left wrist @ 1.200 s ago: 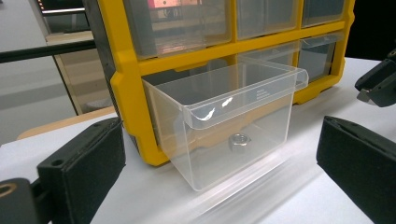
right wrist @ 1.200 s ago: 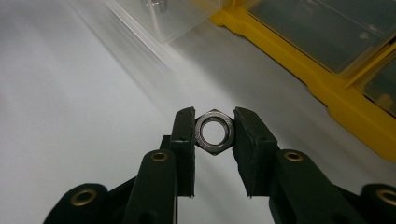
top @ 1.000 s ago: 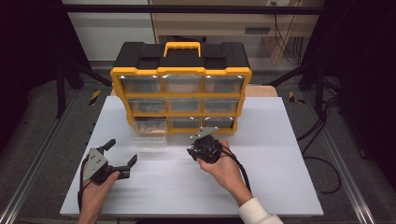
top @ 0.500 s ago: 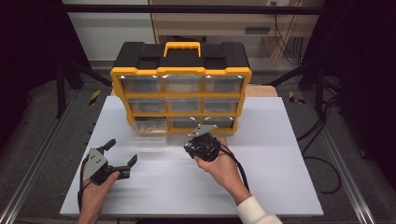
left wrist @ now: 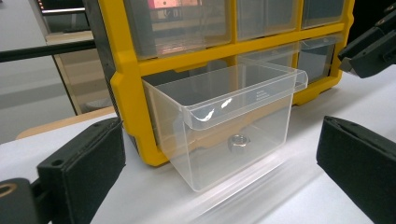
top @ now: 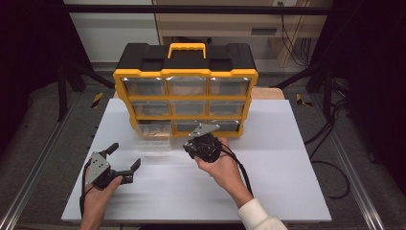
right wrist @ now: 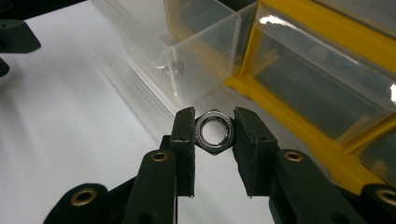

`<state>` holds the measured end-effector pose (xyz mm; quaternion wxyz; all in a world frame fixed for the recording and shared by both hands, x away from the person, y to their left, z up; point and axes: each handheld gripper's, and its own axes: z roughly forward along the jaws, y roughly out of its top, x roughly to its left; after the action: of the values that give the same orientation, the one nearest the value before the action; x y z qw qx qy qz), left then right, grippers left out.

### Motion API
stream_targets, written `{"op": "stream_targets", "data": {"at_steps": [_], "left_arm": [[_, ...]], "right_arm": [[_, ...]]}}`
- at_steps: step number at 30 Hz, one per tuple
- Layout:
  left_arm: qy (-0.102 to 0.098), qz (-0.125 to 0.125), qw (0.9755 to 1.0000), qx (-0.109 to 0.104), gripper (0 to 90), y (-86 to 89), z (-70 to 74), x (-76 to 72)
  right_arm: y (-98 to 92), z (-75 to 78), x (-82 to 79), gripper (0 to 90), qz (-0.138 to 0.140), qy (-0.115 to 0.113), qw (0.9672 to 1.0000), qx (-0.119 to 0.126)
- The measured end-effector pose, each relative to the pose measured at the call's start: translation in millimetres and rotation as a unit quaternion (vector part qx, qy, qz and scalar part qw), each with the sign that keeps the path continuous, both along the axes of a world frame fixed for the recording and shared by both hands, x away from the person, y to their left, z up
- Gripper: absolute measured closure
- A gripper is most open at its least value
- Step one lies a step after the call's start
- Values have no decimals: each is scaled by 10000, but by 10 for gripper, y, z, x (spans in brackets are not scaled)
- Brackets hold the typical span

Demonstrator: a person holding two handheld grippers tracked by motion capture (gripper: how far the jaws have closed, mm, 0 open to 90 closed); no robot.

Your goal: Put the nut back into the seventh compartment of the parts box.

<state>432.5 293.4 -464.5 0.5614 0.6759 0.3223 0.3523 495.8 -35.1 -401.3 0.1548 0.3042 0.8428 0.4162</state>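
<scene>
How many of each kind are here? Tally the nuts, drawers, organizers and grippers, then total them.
Hex nuts: 2, one in the right gripper, one in the pulled-out drawer
Clear drawers: 9
Yellow organizer: 1
Grippers: 2, counting the left gripper
Total: 14

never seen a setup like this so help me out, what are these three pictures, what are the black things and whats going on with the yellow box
No robot here: a person holds a handheld gripper in each hand. One picture looks down on the white table from above; the other two come from cameras riding on each gripper. The yellow organizer holds clear drawers. One clear drawer is pulled out at bottom left, with a nut inside. The right gripper pinches a second hex nut between its fingers, near that drawer. The left gripper rests open, holding nothing.
</scene>
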Motion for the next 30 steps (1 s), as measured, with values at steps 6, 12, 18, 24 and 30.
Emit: {"op": "stream_targets", "data": {"at_steps": [6,12,18,24,30], "left_arm": [[-3,-4,10000,-4,11,-1,0,0],[-4,-5,10000,-5,11,-5,1,-1],[-6,-8,10000,-4,11,-2,1,0],[-6,-2,10000,-8,10,-1,2,-2],[-4,-6,10000,-9,11,-2,2,-1]], "right_arm": [[62,58,28,703,28,-41,10000,60],[146,105,53,703,65,-37,9999,118],[223,177,86,703,119,-143,9996,201],[281,211,106,703,131,-183,9994,256],[325,231,122,703,146,-215,9991,333]]}}
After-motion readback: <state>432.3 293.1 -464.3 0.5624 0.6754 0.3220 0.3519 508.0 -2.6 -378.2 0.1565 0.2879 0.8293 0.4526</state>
